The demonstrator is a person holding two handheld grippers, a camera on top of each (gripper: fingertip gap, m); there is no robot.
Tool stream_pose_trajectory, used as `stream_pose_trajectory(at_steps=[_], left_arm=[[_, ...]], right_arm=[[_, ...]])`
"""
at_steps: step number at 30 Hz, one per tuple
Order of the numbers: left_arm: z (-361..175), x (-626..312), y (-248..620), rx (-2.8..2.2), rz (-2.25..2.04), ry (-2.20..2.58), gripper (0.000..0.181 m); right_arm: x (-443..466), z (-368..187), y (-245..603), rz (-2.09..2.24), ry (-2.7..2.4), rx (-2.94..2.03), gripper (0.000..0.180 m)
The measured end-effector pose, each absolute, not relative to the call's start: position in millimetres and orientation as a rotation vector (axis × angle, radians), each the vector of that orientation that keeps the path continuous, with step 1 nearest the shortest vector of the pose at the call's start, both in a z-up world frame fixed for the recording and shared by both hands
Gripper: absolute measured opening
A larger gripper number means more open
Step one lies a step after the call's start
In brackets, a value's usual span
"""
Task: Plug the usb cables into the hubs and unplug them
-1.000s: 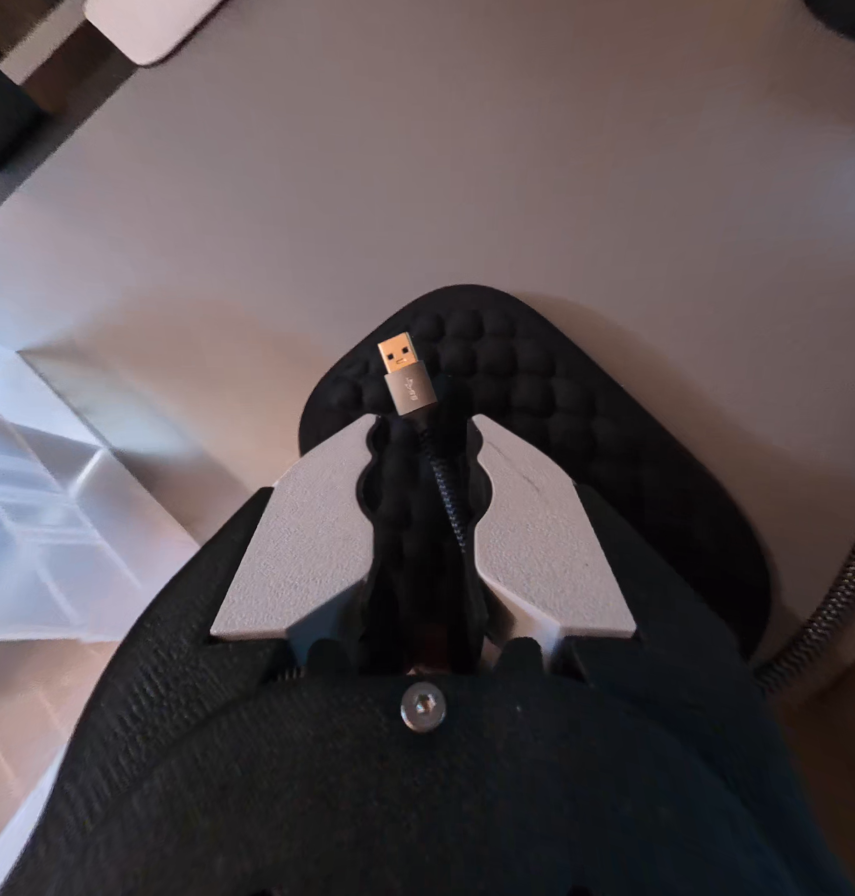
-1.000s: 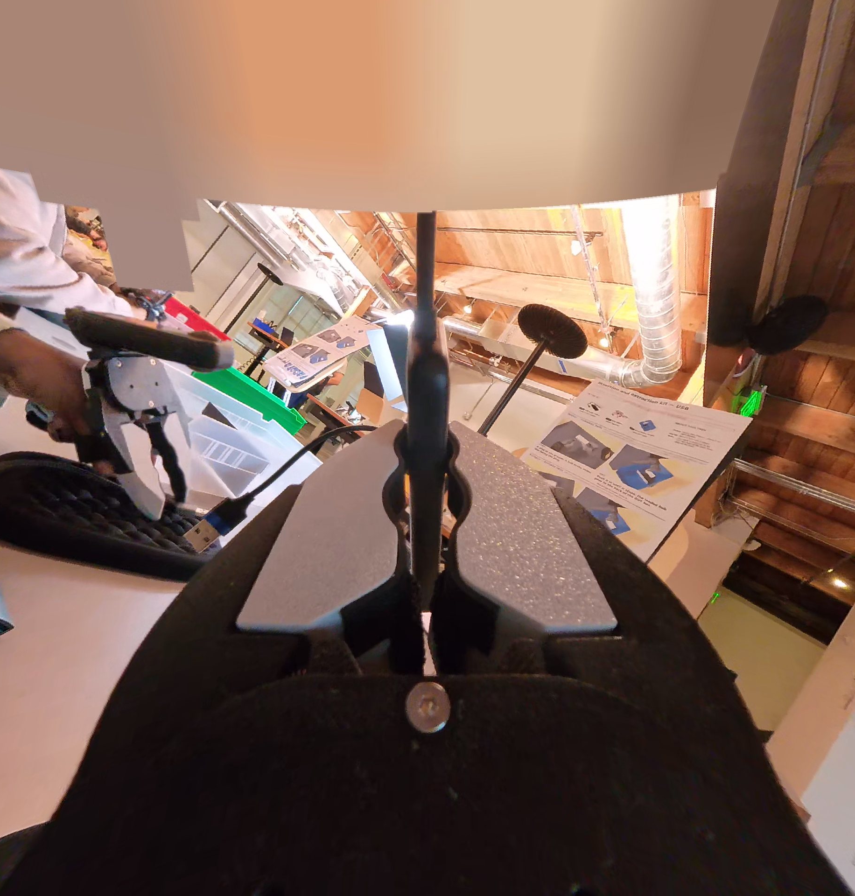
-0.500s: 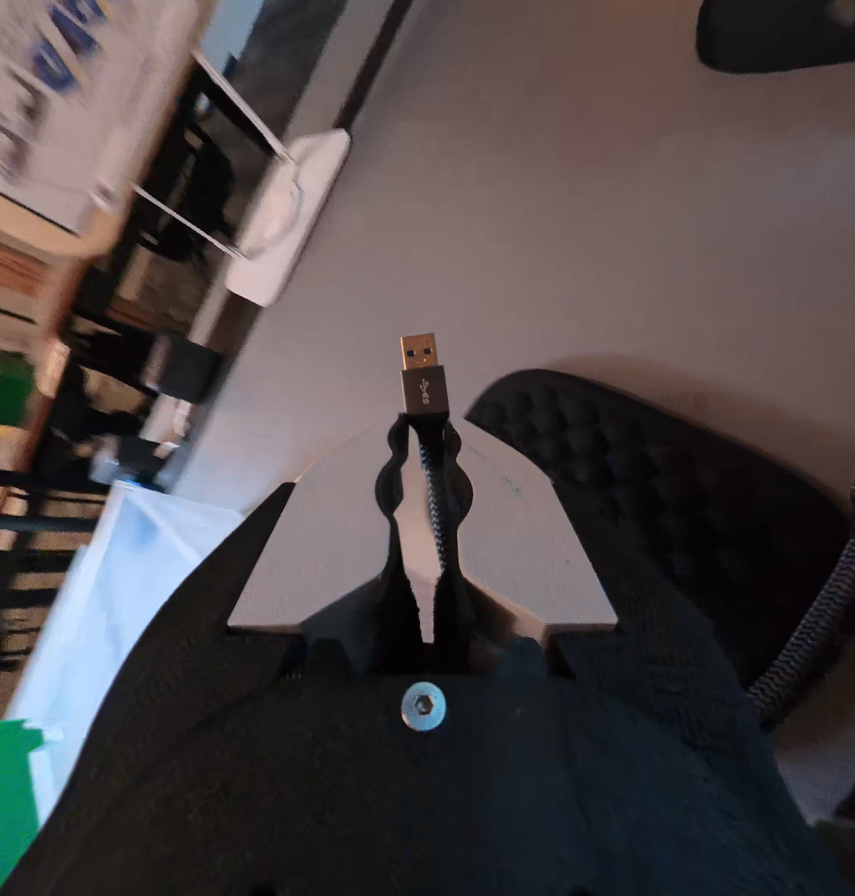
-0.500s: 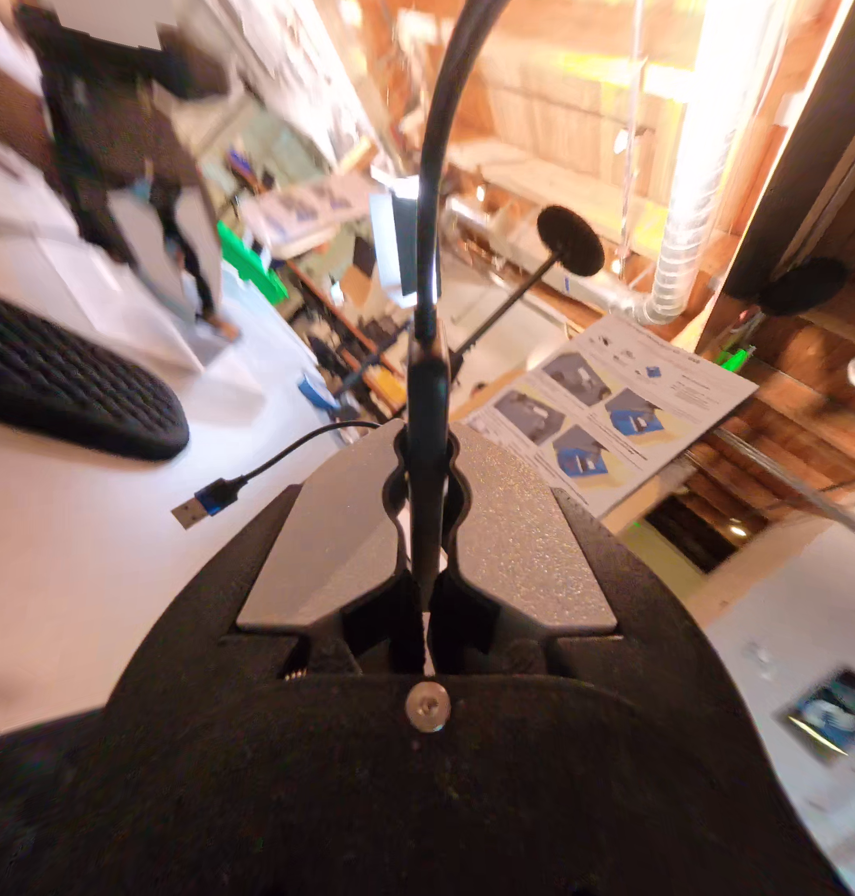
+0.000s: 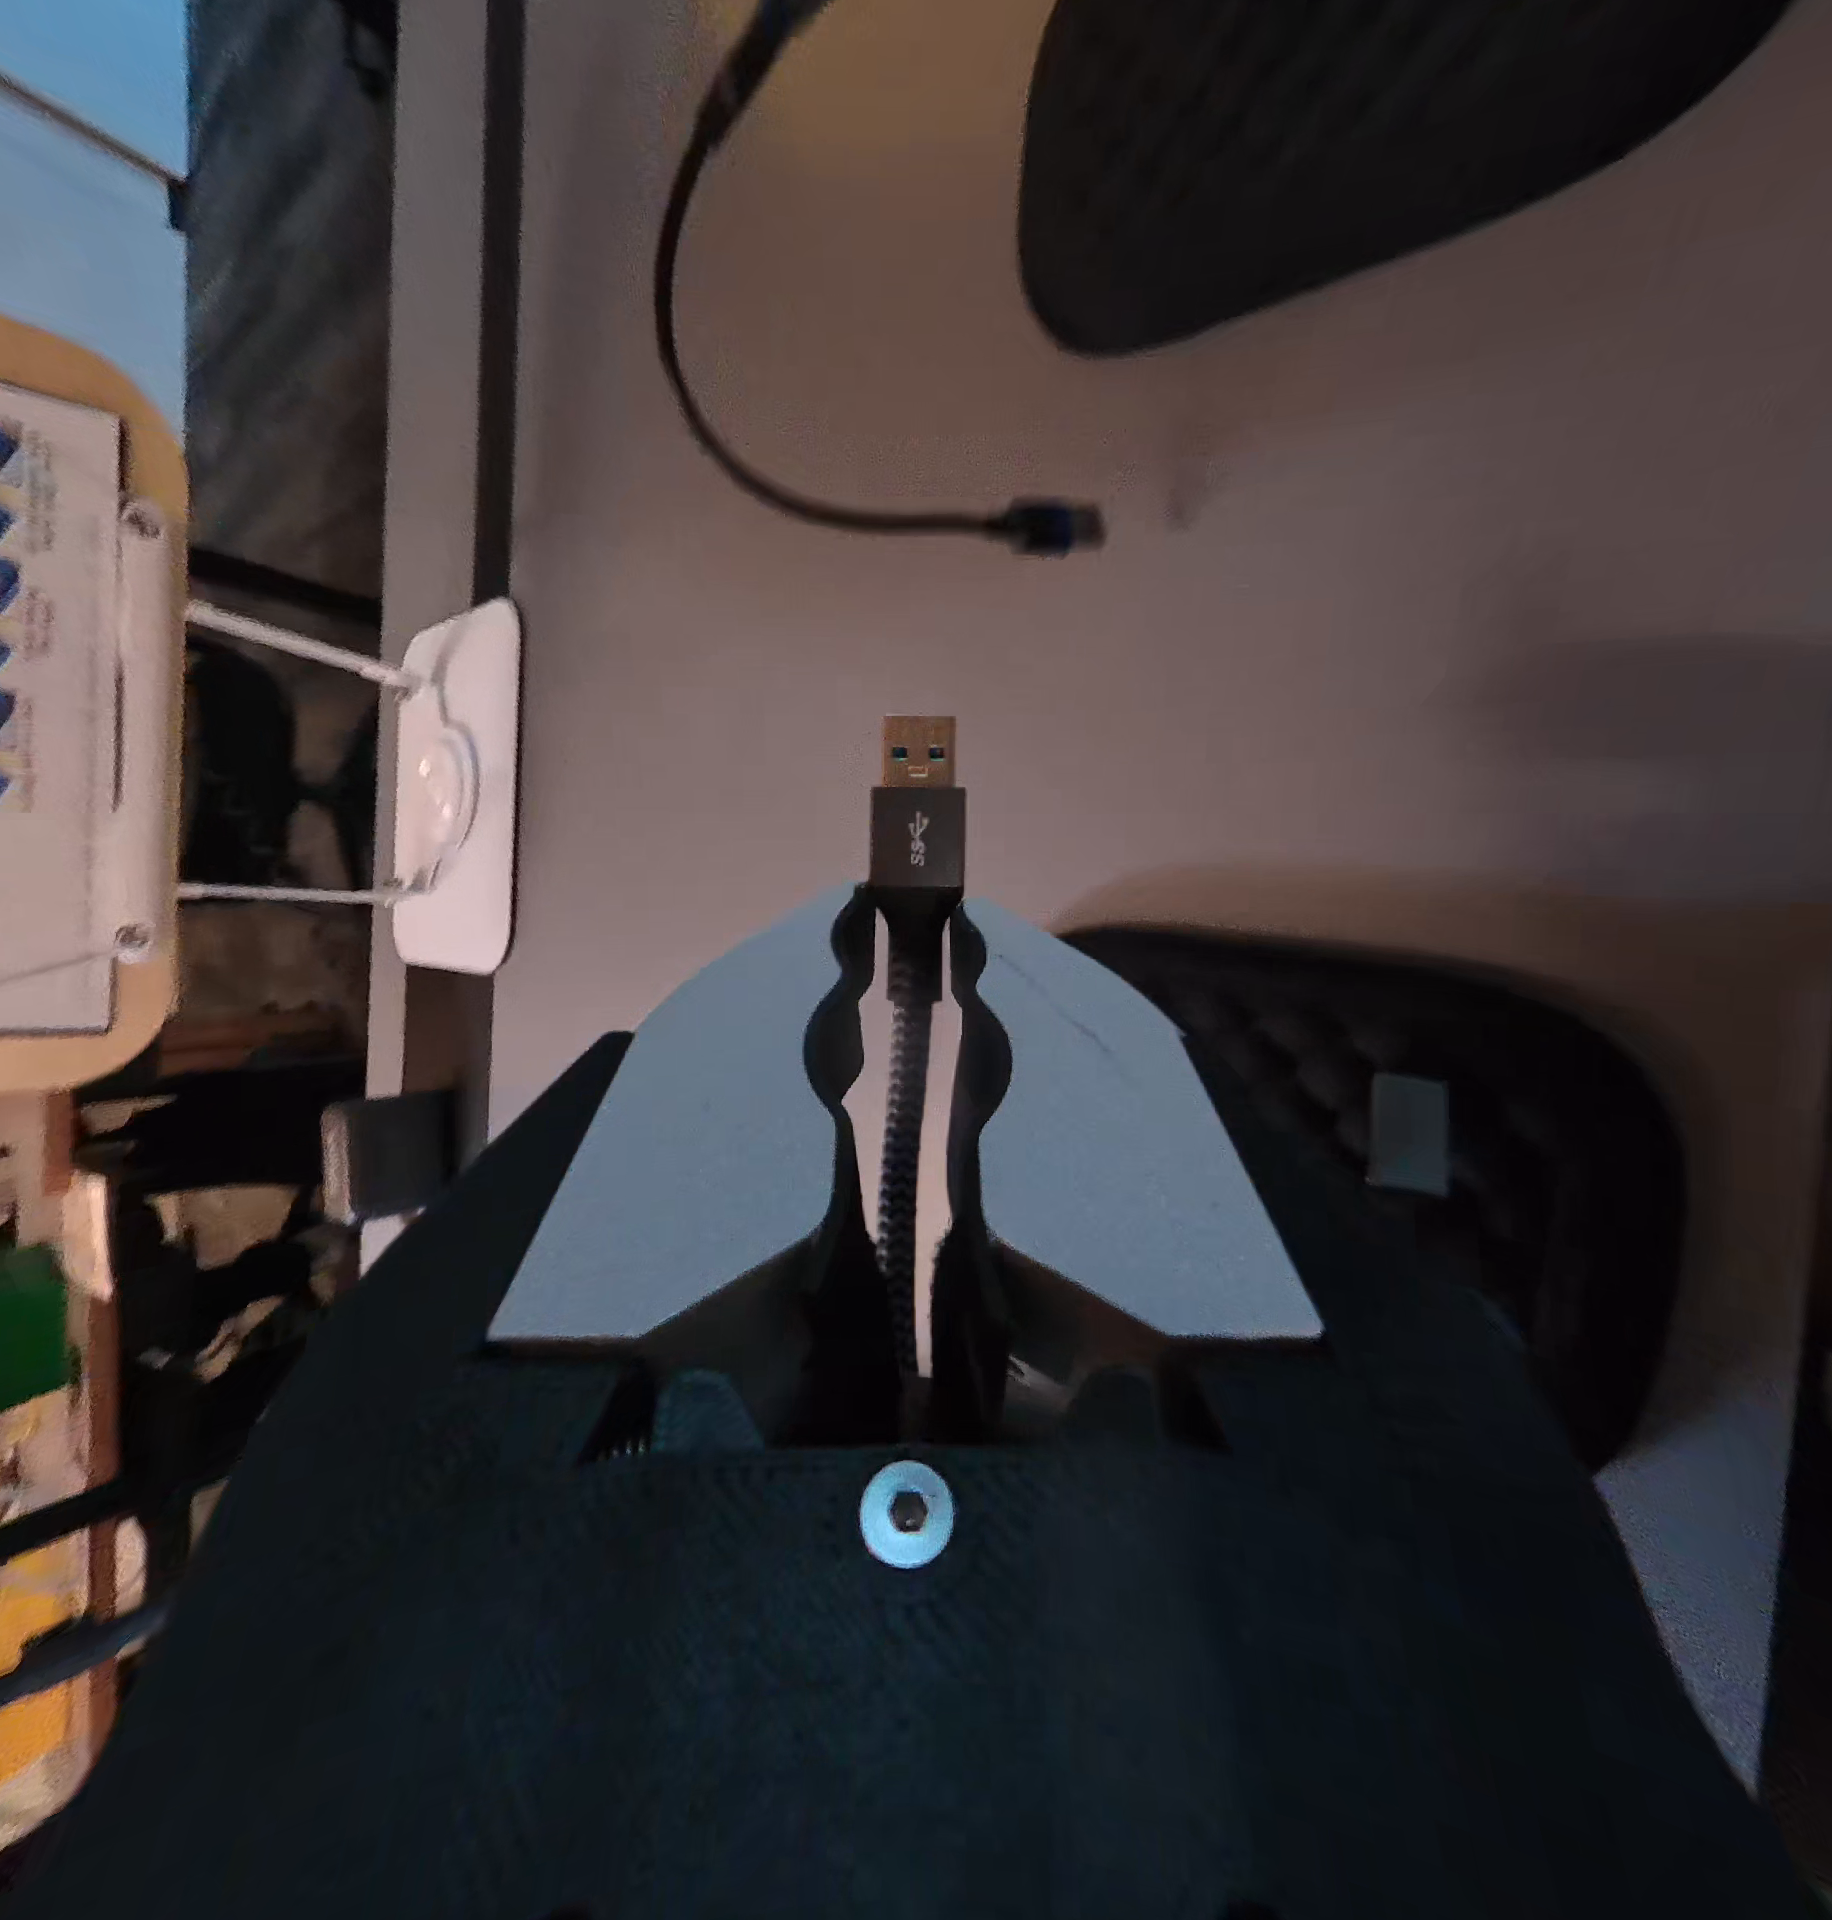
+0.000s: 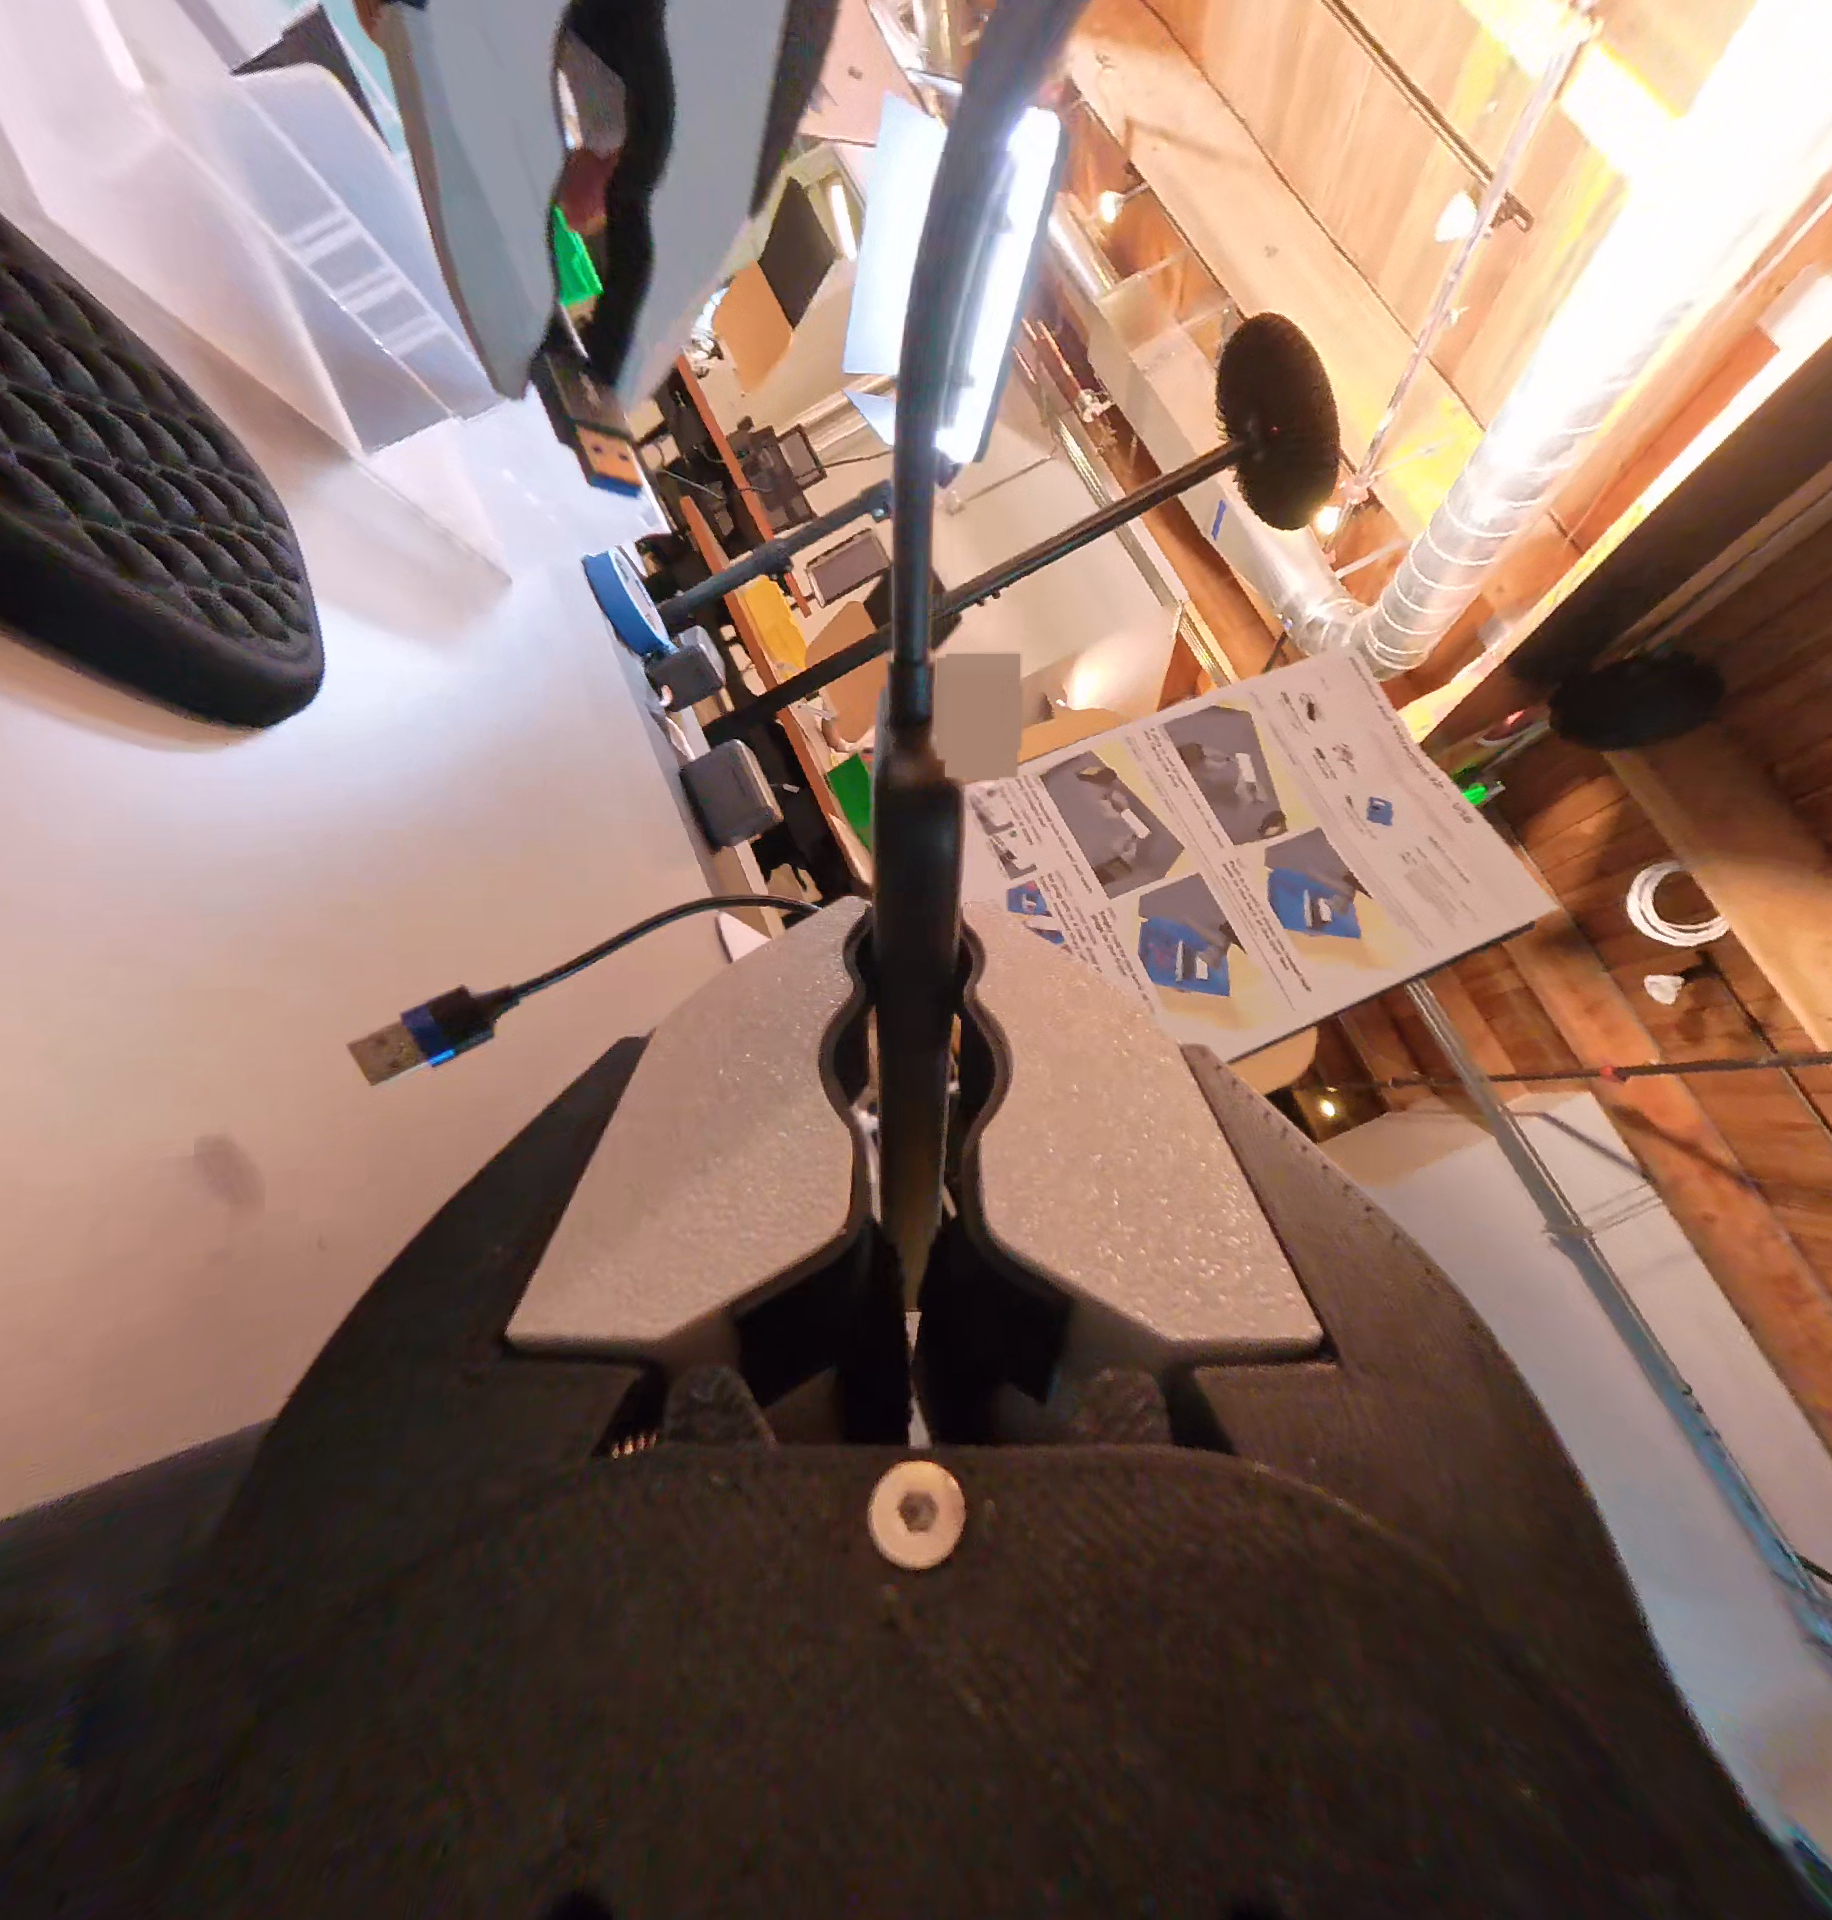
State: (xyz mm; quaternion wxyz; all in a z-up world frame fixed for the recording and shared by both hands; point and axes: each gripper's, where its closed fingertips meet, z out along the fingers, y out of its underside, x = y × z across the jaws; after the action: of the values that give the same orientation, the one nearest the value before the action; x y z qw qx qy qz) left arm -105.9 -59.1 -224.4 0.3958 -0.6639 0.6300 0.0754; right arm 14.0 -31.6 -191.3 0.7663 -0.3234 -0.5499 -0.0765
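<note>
While your left tongs (image 5: 917, 914) are clamped on the braided cable just behind its plug (image 5: 918, 821), the plug juts straight forward past the tips, its long axis in line with the fingers. Your right tongs (image 6: 914, 940) are closed edge-on around a slim black hub (image 6: 917, 883), whose own lead (image 6: 927, 416) arcs up and away; the left tongs (image 6: 579, 343) show above and to the left of it, plug pointing down toward it. No port is visible, so I judge you must first turn a port face toward the plug; a second, blue-collared plug (image 6: 424, 1034) lies loose on the desk (image 6: 268, 831).
</note>
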Motion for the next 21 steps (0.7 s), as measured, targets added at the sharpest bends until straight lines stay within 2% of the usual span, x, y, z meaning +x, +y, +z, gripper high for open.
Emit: stream_pose_trajectory(at_steps=[8,15,21], left_arm=[[-217,-75,-62,-1.66,0.075,1.631,0.014],[-206,-46,-108,-1.619,-0.392,1.813,0.014],[-207,-39,-116,-1.696,-0.544,1.831,0.013]], right_arm=[[-2,-190,-48,-0.221,-1.248,-0.57,0.012],[1,-159,-97,0.255,-1.236,-0.371,0.012],[6,-162,-102,0.208,-1.333,-0.335,0.011]])
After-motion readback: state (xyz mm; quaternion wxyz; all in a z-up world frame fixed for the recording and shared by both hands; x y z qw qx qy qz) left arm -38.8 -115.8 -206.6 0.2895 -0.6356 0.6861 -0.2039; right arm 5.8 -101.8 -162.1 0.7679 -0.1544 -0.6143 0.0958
